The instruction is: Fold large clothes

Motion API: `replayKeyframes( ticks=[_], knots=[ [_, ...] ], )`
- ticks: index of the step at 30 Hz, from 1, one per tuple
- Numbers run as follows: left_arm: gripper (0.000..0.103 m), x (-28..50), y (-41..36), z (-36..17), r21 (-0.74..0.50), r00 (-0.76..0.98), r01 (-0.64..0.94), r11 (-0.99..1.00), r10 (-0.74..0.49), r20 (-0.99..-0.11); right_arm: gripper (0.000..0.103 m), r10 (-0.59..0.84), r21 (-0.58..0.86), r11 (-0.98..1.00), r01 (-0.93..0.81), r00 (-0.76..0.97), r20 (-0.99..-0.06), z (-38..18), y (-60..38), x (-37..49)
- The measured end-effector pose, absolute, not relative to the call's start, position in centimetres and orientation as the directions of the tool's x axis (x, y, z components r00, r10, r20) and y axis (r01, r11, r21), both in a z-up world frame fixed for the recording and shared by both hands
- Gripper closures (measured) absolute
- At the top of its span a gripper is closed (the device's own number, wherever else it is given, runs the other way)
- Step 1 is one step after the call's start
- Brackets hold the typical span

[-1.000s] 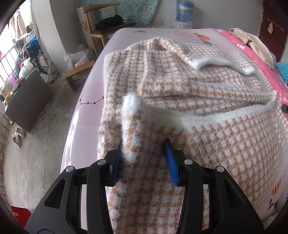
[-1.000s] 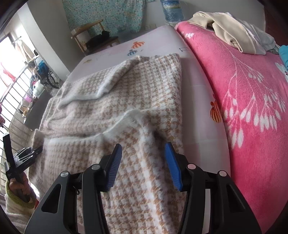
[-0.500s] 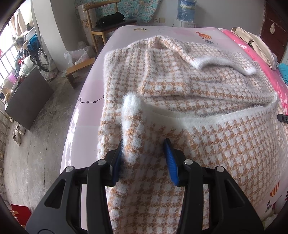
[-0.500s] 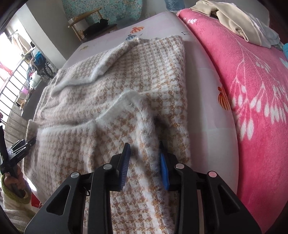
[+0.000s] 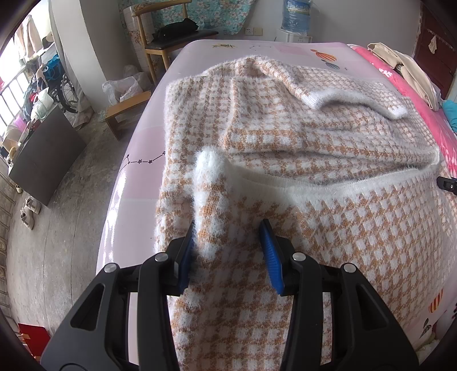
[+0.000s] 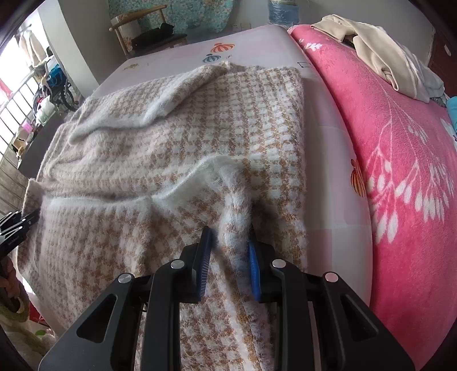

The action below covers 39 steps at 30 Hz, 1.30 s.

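A large fuzzy tan-and-white houndstooth sweater (image 5: pixel 285 137) lies spread on a pink bed sheet (image 5: pixel 137 182); it also shows in the right wrist view (image 6: pixel 228 120). Its white-trimmed hem is folded up over the body. My left gripper (image 5: pixel 228 239) stands with jaws apart around a raised ridge of the hem's left corner (image 5: pixel 210 168). My right gripper (image 6: pixel 230 242) has its jaws narrowed onto a ridge of fabric at the hem's right corner (image 6: pixel 228 177). A sleeve (image 5: pixel 351 94) lies folded across the sweater's far part.
A bright pink blanket (image 6: pixel 400 171) covers the bed's right side, with beige clothes (image 6: pixel 371 48) piled on it. A wooden chair (image 5: pixel 168 37) and a water bottle (image 5: pixel 295 14) stand beyond the bed. The floor drops away at the left (image 5: pixel 57 199).
My right gripper's jaws have closed in from wide apart onto a pinch of the sweater's hem. My left gripper has stayed with jaws apart at its corner.
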<state>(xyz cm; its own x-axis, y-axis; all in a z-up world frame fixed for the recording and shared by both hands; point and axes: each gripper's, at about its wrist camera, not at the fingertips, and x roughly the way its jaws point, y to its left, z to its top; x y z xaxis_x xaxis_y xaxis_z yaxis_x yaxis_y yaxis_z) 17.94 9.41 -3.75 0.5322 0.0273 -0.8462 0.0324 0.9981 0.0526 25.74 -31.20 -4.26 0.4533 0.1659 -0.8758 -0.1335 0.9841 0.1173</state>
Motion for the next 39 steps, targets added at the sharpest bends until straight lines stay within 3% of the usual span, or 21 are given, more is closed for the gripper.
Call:
replayKeyframes(
  ticks=[5,11,14,19,21,31,39],
  knots=[
    [0.061,17.9,9.4,-3.8,0.052,0.532,0.031,0.998,0.028,-0.846,0.08,0.151,0.103,0.986,-0.129,0.461,-0.874,-4.3,-31.2,25.8],
    [0.061,18.0,9.5,-3.8,0.051,0.533,0.03,0.998,0.027,-0.846,0.093,0.12,0.062,0.989,-0.135,0.482,-0.868,-3.6,-30.5,24.8],
    [0.061,17.8,9.5,-3.8,0.045,0.539,0.029,0.999,0.022,-0.842,0.094,0.103,0.039,0.99,-0.136,0.508,-0.855,-2.8,-30.2,24.0],
    [0.086,16.7,10.2,-2.8,0.028,0.582,0.028,0.999,0.007,-0.813,0.095,0.108,0.044,0.991,-0.126,0.564,-0.819,-0.6,-30.5,22.0],
    [0.092,15.7,10.5,-1.8,-0.002,0.615,0.035,0.999,-0.023,-0.788,0.095,0.116,0.058,0.991,-0.117,0.59,-0.799,0.6,-30.7,20.8],
    [0.096,10.5,10.6,6.2,-0.026,0.782,0.071,0.997,-0.072,-0.619,0.095,0.153,0.121,0.988,-0.097,0.734,-0.661,7.7,-32.3,16.2],
    [0.096,15.9,10.5,12.7,-0.022,0.857,0.122,0.992,-0.117,-0.501,0.095,0.185,0.121,0.983,-0.142,0.814,-0.55,13.4,-32.9,21.9]
  ],
)
